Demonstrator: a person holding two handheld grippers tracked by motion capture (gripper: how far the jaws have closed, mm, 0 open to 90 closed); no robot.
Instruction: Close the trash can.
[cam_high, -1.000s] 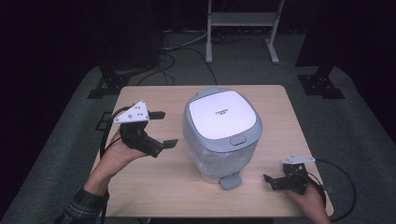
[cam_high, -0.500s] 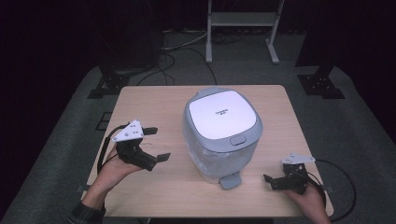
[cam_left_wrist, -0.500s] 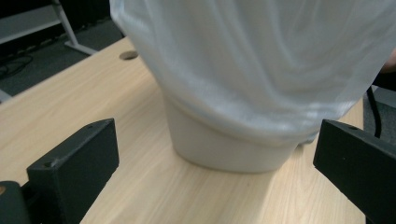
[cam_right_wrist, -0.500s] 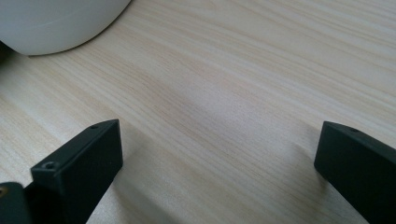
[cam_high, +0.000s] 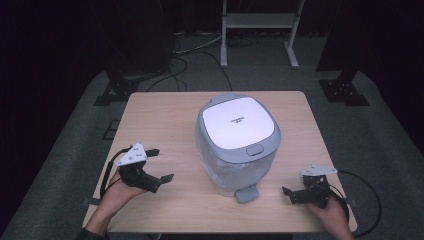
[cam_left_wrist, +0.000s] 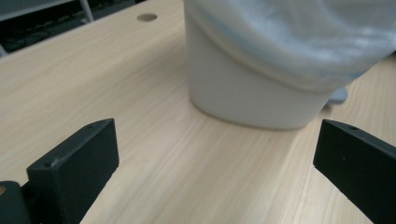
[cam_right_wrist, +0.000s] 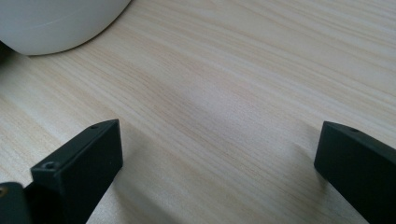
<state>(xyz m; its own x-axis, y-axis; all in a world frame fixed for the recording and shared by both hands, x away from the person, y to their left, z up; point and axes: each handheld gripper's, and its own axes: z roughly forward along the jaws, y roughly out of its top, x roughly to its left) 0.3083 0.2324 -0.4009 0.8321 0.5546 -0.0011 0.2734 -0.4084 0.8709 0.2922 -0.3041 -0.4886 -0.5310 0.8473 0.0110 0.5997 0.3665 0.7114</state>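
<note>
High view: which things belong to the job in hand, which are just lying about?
In the job:
- white and grey lidded bin, lid shut, mid-table
- left gripper, open, pointed at the bin
- right gripper, open, resting low near the table edge

Lying about:
- metal rack on the floor behind
- floor cables
- black stand bases off the table's far corners

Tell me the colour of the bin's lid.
White lid with a grey rim, clearest in the high view.
</note>
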